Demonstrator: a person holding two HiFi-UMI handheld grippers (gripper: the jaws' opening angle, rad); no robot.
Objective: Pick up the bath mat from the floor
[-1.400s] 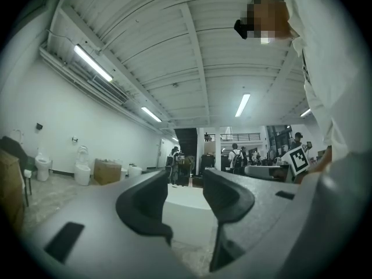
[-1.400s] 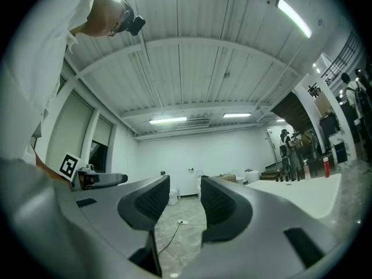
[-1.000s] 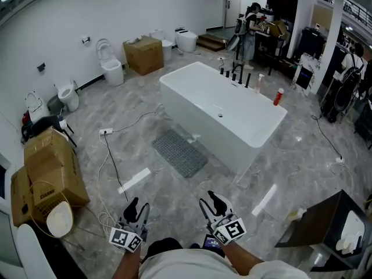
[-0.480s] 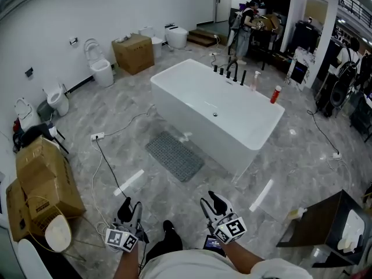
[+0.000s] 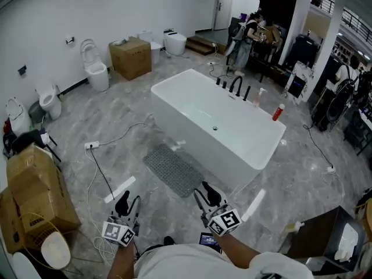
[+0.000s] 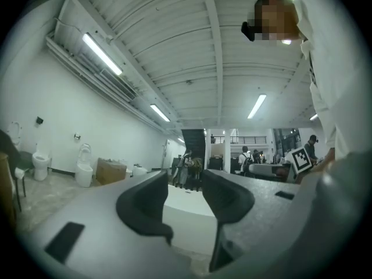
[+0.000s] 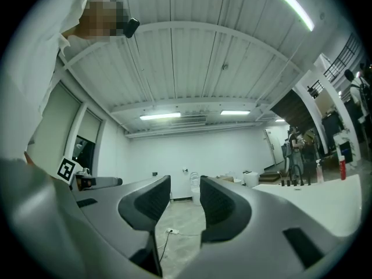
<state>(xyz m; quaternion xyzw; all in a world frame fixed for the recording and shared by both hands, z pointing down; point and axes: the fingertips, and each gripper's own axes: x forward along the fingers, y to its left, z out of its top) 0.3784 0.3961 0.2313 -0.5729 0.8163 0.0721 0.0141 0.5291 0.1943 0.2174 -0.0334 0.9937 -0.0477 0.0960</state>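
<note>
A grey studded bath mat (image 5: 173, 169) lies flat on the marble floor beside the white bathtub (image 5: 216, 122). In the head view my left gripper (image 5: 128, 203) hangs at the bottom left, well short of the mat, jaws open and empty. My right gripper (image 5: 205, 195) is at the bottom centre, just short of the mat's near corner, also open with nothing between its fingers. The left gripper view looks level at the bathtub (image 6: 185, 204) between the open jaws of the left gripper (image 6: 185, 197). In the right gripper view the right gripper (image 7: 185, 199) is open and frames bare floor and a cable (image 7: 165, 240); neither gripper view shows the mat.
White cables (image 5: 96, 167) and a power strip (image 5: 91, 146) trail across the floor at left. Cardboard boxes (image 5: 36, 188) stand at the left edge, toilets (image 5: 96, 68) along the wall. White strips (image 5: 119, 189) lie on the floor. A dark cabinet (image 5: 322, 237) sits at bottom right. People stand behind the tub.
The whole view has advanced toward the tub: the mat and bathtub sit closer to both grippers than a second ago. Both grippers stay open and empty.
</note>
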